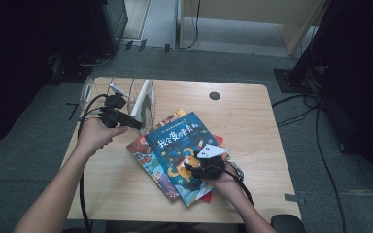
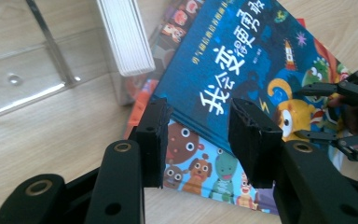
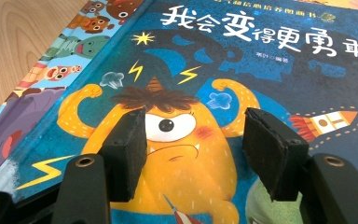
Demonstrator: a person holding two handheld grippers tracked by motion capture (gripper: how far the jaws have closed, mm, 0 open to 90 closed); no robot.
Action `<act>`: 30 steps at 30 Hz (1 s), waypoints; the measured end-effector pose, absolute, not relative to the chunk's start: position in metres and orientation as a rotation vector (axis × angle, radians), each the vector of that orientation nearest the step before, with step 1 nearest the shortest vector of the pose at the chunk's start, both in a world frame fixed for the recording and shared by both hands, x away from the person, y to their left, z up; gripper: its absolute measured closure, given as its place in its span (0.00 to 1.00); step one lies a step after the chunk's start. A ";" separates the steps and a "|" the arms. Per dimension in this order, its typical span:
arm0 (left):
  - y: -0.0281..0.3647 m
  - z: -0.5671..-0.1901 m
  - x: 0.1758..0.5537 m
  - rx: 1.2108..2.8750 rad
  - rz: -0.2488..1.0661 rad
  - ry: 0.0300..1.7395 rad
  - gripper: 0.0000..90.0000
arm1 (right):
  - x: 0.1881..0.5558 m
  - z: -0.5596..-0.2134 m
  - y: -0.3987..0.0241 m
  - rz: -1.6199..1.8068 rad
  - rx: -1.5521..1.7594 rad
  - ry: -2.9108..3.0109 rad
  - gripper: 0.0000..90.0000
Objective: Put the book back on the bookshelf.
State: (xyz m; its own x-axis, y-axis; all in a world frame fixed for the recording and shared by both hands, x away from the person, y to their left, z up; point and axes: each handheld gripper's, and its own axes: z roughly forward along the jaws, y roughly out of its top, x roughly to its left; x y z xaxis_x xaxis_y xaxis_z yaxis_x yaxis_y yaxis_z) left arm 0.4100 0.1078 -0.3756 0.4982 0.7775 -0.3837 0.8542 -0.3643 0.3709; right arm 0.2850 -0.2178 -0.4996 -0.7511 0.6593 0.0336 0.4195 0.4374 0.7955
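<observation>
A blue picture book [image 1: 177, 141] with an orange one-eyed monster on its cover tops a fanned stack of books in the middle of the table. My left gripper [image 1: 137, 125] hovers at the stack's upper left corner. In the left gripper view its jaws [image 2: 198, 140] stand open around nothing, with the blue book's [image 2: 242, 60] corner behind them. My right gripper [image 1: 189, 168] lies low over the near part of the cover. Its jaws [image 3: 193, 149] are open and frame the monster on the blue book [image 3: 261, 70]; nothing is held.
A clear acrylic book stand [image 1: 90, 90] at the table's [image 1: 252, 126] back left holds an upright white book [image 1: 143, 99]. A book with cartoon monsters [image 2: 200, 172] lies under the blue one. Bare wood lies right and behind. Cables trail on the floor.
</observation>
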 end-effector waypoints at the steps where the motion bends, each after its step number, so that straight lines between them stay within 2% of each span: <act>1: 0.107 -0.377 0.408 2.221 -0.184 1.339 0.65 | 0.285 -0.500 -0.218 1.214 0.933 2.411 0.45; 16: 0.102 -0.409 0.395 2.227 -0.193 1.271 0.72 | 0.281 -0.498 -0.221 1.207 0.918 2.444 0.44; 25: 0.100 -0.426 0.387 2.215 -0.169 1.250 0.73 | 0.279 -0.498 -0.225 1.211 0.921 2.428 0.51; 30: 0.098 -0.435 0.383 2.220 -0.183 1.244 0.72 | 0.276 -0.497 -0.229 1.208 0.934 2.421 0.62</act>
State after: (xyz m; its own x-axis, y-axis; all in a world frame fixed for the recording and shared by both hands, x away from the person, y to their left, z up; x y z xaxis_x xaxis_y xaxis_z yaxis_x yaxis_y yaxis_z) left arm 0.3829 0.0979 -0.4347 0.5551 0.7371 -0.3854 0.8168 -0.3953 0.4203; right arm 0.2761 -0.2286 -0.4973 -0.7523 0.6578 0.0368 0.4248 0.4416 0.7902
